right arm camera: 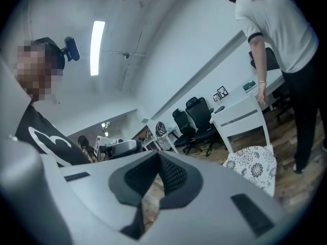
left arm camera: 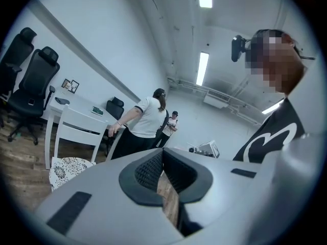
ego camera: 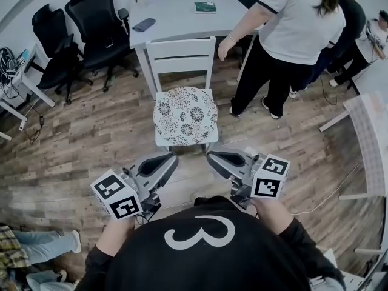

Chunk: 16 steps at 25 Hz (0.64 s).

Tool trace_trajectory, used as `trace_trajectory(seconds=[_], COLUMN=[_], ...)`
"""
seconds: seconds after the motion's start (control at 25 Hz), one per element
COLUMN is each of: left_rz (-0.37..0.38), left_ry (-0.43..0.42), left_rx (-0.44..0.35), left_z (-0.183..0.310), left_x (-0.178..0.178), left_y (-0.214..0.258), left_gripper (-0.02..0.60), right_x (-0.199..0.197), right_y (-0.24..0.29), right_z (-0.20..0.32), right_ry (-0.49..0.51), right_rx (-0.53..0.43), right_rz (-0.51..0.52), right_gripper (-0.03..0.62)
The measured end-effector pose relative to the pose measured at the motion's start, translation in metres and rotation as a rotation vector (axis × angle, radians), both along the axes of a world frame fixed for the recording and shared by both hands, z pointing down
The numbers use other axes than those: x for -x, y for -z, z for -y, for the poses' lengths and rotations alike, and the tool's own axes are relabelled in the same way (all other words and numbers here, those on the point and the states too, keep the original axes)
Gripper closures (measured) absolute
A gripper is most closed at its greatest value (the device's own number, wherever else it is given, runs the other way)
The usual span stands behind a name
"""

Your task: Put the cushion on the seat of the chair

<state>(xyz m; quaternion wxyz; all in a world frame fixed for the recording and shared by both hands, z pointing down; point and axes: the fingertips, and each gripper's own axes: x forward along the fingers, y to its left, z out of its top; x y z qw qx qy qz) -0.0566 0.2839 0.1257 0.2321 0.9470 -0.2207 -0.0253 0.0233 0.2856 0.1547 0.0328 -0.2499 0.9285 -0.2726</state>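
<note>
A round floral cushion [ego camera: 185, 115] lies on the seat of the white wooden chair [ego camera: 180, 56], straight ahead of me. Both grippers are held level a little short of the chair's front edge, tips pointing toward each other. My left gripper [ego camera: 173, 157] is shut with nothing between its pads. My right gripper [ego camera: 211, 156] is likewise shut and empty. Neither touches the cushion. In the left gripper view the cushion [left arm camera: 69, 168] and chair [left arm camera: 76, 129] show at the left beyond the shut gripper [left arm camera: 162, 170]. The right gripper view has the cushion [right arm camera: 253, 166] at the right of the gripper [right arm camera: 158, 175].
A white table [ego camera: 176, 11] stands behind the chair, with a green book [ego camera: 205, 6] and a dark flat object [ego camera: 143, 24] on it. Black office chairs [ego camera: 91, 23] sit at the far left. A person in a white shirt [ego camera: 285, 35] stands right of the chair.
</note>
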Motion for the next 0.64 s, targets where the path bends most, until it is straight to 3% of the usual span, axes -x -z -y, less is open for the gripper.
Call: trace_trajectory(seconds=[0.64], left_rz=[-0.038], left_ry=[-0.012], left_rx=[0.071], left_z=[-0.011], left_x=[-0.001], left_y=[-0.018], left_gripper=[0.568], right_x=[0.000], right_y=[-0.015], right_z=[-0.010], right_ry=[-0.004], right_rx=[0.025], right_rz=[0.025], right_gripper=[0.588])
